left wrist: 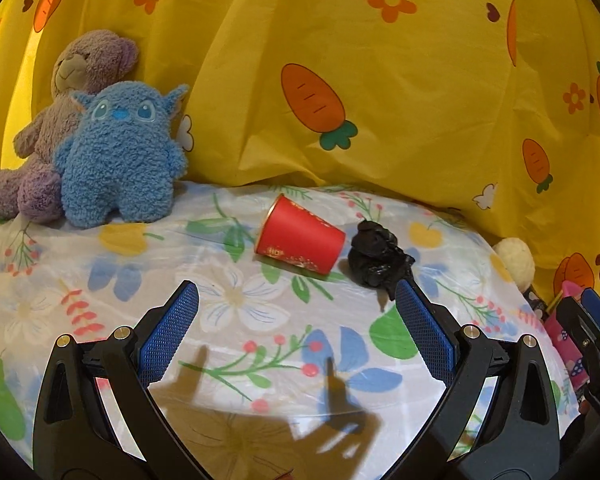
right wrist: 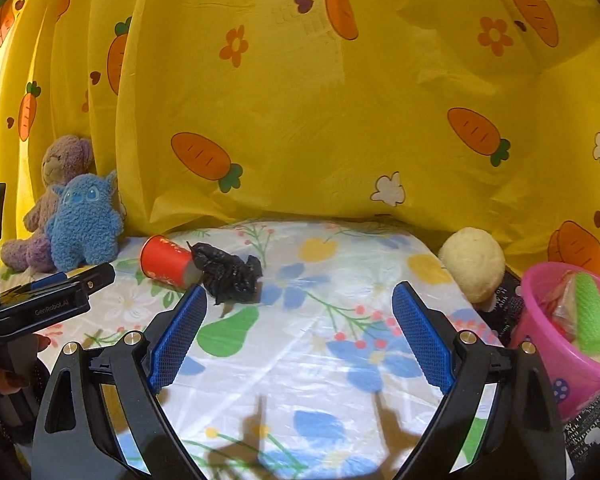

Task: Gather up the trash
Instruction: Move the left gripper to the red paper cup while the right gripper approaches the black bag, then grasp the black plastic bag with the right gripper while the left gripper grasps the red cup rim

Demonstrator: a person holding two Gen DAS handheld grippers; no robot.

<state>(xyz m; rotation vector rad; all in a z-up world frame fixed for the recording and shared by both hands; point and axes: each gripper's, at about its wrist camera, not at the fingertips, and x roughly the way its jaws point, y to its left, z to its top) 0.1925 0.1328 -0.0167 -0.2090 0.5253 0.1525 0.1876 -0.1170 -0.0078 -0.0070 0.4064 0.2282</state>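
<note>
A red paper cup (left wrist: 300, 238) lies on its side on the floral tablecloth (left wrist: 112, 264), mouth to the left. A crumpled black plastic bag (left wrist: 376, 256) lies just right of it, touching or nearly so. Both show in the right wrist view, the cup (right wrist: 164, 262) and the bag (right wrist: 230, 272) at the left. My left gripper (left wrist: 296, 292) is open and empty, a little short of the cup and bag. My right gripper (right wrist: 300, 294) is open and empty over the cloth, right of the bag. A pink bin (right wrist: 560, 344) holding trash stands at the right.
A purple teddy bear (left wrist: 72, 92) and a blue plush monster (left wrist: 120, 152) sit at the back left. A cream plush ball (right wrist: 474, 262) sits by the bin. A yellow carrot-print curtain (left wrist: 380, 80) hangs behind the table.
</note>
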